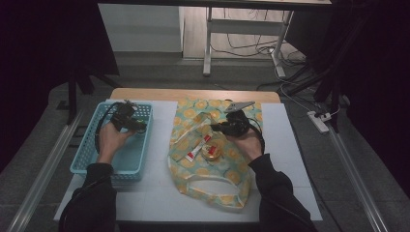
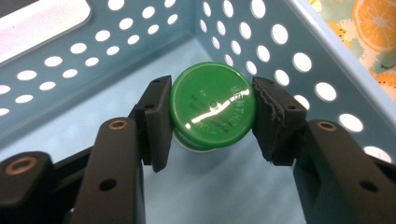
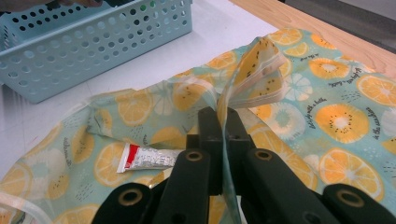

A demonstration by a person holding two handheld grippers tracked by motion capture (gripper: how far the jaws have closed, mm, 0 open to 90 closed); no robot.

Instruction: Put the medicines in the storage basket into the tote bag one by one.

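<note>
Inside the pale blue perforated basket [image 2: 299, 42] at the left of the white worktop [image 1: 159, 193], the left tongs [image 2: 212, 114] hold a small jar with a glossy green lid [image 2: 212, 105], one black pad against each side of the lid, the jar's pale body just showing beneath it above the basket's floor. In the high view the left hand [image 1: 112, 140] reaches over the basket [image 1: 87, 150] with the left tongs near its far end. To the right of the basket, a cloth bag printed with orange and kiwi slices on a light green ground [image 1: 217, 159] lies spread on the worktop, touching or just beside the basket's near corner. The right tongs [image 3: 223, 123] are closed on a raised fold of the bag's edge [image 3: 254, 70], the fabric pinched thinly between the two pads and standing up above them. A small white tube with a red end [image 3: 144, 158] lies in the bag's opening just left of those tongs, and in the high view a round amber-coloured object [image 1: 212, 152] sits beside the tube [image 1: 198, 149].
</note>
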